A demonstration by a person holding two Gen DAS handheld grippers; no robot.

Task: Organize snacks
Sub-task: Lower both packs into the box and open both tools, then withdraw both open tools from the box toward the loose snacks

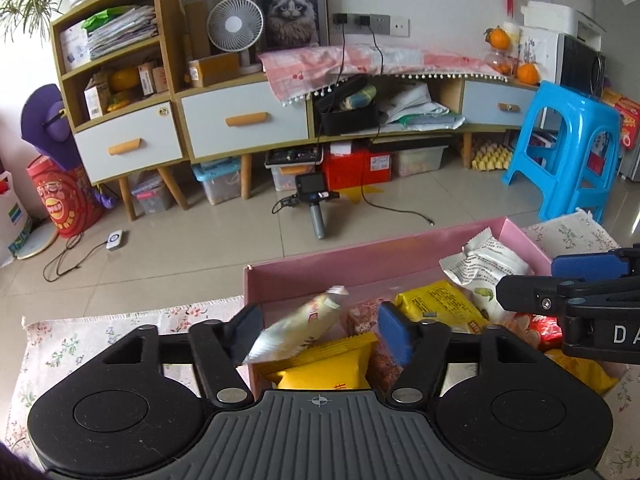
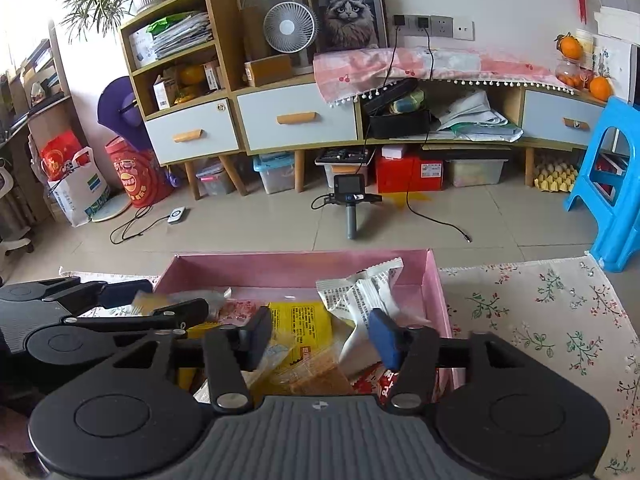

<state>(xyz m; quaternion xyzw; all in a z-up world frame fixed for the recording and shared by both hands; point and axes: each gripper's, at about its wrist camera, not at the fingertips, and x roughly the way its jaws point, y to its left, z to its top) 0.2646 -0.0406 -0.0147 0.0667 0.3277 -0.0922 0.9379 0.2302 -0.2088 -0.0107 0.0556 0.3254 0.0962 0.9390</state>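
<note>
Left gripper [image 1: 318,330] jaws apart over the pink box [image 1: 360,266], cream snack packet [image 1: 296,330] blurred between them, no pad pressing on it. Right gripper [image 2: 320,338] jaws apart too, white packet [image 2: 360,294] just beyond at 1 o'clock, clear of the pads. Yellow packets [image 2: 302,326] lie in the box on the floral cloth [image 2: 540,312]. Blue stool [image 1: 568,148] far at 2 o'clock.

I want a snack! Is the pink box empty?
No, the pink box holds many packets, such as a white packet and a yellow packet.
</note>
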